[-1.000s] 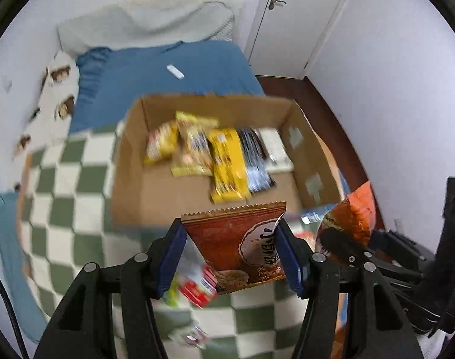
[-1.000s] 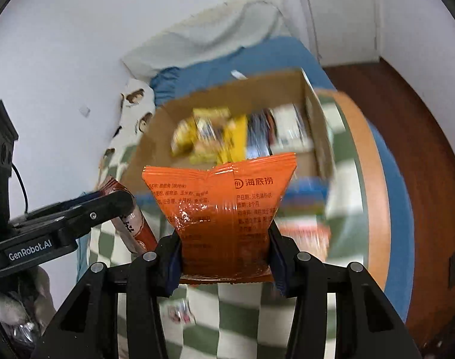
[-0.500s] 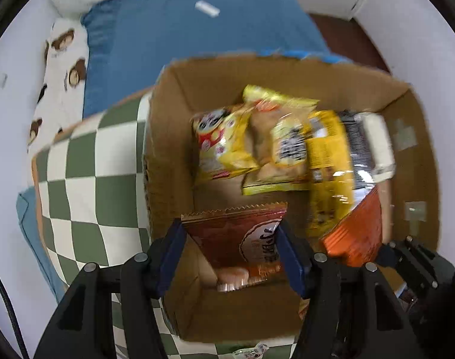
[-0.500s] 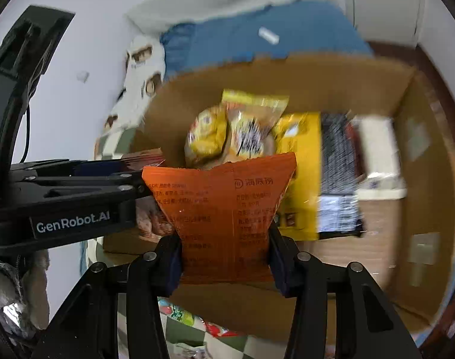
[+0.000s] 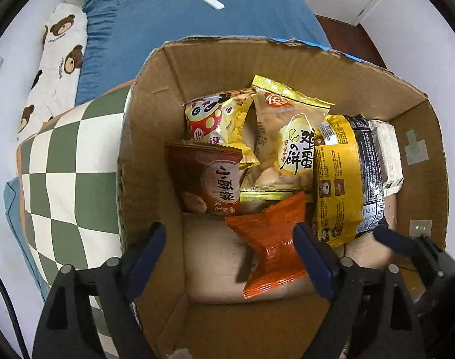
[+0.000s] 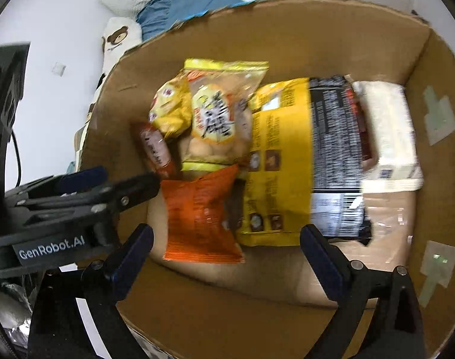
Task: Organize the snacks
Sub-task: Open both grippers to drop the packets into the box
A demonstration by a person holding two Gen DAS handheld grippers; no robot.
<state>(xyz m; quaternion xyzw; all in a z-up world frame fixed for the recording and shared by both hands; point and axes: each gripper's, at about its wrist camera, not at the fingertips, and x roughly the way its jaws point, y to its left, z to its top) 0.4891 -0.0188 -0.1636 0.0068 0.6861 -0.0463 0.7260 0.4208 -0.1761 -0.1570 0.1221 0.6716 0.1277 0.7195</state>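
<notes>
Cardboard box [image 5: 149, 137] walls fill both of my wrist views; a second ago the box lay ahead of both hand-held grippers, and now both point down into it.

Left hand-held gripper [image 5: 230, 257]: its jaws have just been opening and now stand wide apart with nothing pressed between the pads. The brown-red snack packet [image 5: 209, 179] that it carried earlier is released. It lies inside the box near the left wall, against the panda-print yellow packet [image 5: 218, 119] and beside the yellow egg-biscuit packet [image 5: 287, 137].

Right hand-held gripper [image 6: 227, 257]: its jaws have just been opening as well and stand spread, gripping nothing. The orange snack packet [image 6: 197, 218] that it held a second ago now lies on the box floor, its far end touching the egg-biscuit packet [image 6: 218, 119] and its right edge beside the long yellow-and-black packet [image 6: 302, 161]. In the left wrist view the same orange packet [image 5: 272, 245] lies creased between my left pads, untouched by them.

A white packet [image 6: 386, 131] lies at the right of the row, close to the right wall.

The box rests on a green-and-white checked cloth [image 5: 65, 179]. A blue bed cover [image 5: 197, 21] and a bear-print pillow [image 5: 59, 56] lie beyond it.
</notes>
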